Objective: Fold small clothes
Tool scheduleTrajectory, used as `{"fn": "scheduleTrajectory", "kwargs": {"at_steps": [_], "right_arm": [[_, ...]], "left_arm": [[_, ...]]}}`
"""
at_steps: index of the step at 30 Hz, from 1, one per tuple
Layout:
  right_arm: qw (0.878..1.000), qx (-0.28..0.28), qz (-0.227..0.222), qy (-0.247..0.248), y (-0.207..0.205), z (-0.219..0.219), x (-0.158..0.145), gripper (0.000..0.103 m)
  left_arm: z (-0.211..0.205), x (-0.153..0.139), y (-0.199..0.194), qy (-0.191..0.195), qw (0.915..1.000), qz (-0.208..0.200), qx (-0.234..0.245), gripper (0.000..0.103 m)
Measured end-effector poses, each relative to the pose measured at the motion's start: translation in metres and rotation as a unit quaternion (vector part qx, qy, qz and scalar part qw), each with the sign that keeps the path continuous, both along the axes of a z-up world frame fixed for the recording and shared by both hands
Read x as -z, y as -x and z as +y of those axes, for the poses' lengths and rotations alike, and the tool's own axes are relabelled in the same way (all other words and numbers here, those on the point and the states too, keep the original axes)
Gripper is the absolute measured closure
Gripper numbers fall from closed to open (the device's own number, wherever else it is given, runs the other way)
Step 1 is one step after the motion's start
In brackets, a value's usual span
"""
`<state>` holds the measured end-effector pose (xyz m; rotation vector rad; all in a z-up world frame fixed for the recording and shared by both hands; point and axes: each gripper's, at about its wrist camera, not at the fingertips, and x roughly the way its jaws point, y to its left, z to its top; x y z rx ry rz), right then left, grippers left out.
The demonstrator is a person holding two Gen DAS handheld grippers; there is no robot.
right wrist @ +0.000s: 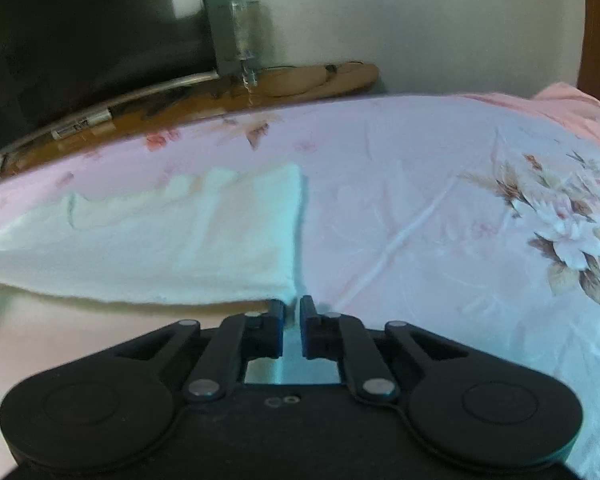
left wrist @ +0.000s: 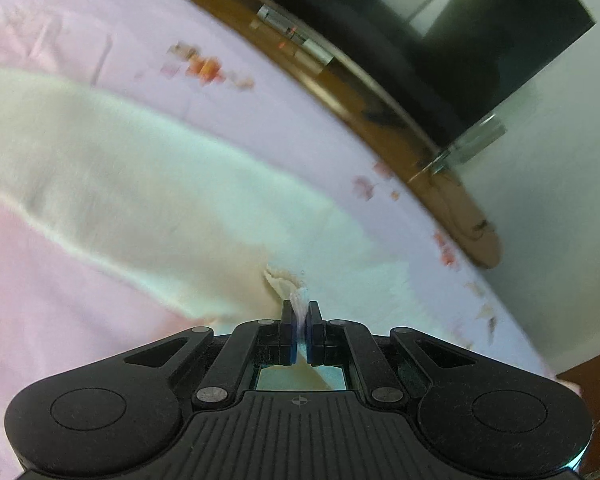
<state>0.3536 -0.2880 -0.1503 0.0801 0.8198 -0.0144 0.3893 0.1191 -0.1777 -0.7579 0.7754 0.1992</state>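
Two black two-finger grippers are seen over one cream, fleecy cloth, soft and nearly rectangular, spread on a pink floral bedsheet that is creased. Beyond the bed, a wooden shelf, a dark screen and a pale wall are visible. A bunched corner of the cloth is pinched by the left gripper. The right gripper is narrowed onto the cloth's near right corner, which lies between its tips.
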Motion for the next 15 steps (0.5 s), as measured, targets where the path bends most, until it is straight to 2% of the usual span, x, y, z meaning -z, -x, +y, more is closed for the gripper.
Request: {"fn": "scheduleTrajectory", "kwargs": {"at_steps": [4, 6, 8, 9, 10, 12, 13, 14, 15], "right_arm": [[1.0, -0.014, -0.003, -0.006, 0.006, 0.001, -0.011, 0.092], [0.998, -0.028, 0.017, -0.055, 0.004, -0.005, -0.009, 0.086], [0.997, -0.021, 0.018, -0.077, 0.004, -0.008, -0.009, 0.084], [0.996, -0.017, 0.016, -0.083, 0.004, -0.009, -0.01, 0.084], [0.996, -0.015, 0.011, -0.083, 0.005, -0.008, -0.012, 0.09], [0.999, -0.022, -0.007, -0.04, 0.009, 0.002, -0.016, 0.094], [1.0, -0.026, -0.005, 0.004, 0.009, 0.009, -0.012, 0.094], [0.999, -0.022, 0.007, 0.022, 0.008, 0.011, -0.005, 0.094], [1.0, -0.018, 0.007, 0.017, 0.008, 0.007, -0.003, 0.099]], "left_arm": [[0.0, 0.009, 0.004, -0.007, 0.9999, 0.012, 0.006, 0.099], [0.002, 0.007, 0.006, -0.01, 0.9999, 0.004, -0.005, 0.099], [0.004, 0.005, 0.006, -0.009, 0.9999, 0.002, -0.014, 0.099], [0.004, 0.005, 0.005, -0.012, 0.9998, 0.001, -0.013, 0.099], [0.004, 0.005, 0.005, -0.017, 0.9998, 0.0, -0.011, 0.099], [0.002, 0.007, 0.005, -0.027, 0.9996, 0.005, -0.004, 0.099], [0.002, 0.011, 0.005, -0.027, 0.9996, 0.014, 0.0, 0.099], [0.002, 0.012, 0.006, -0.025, 0.9996, 0.012, 0.001, 0.099], [0.003, 0.01, 0.006, -0.024, 0.9996, 0.014, 0.003, 0.098]]}}
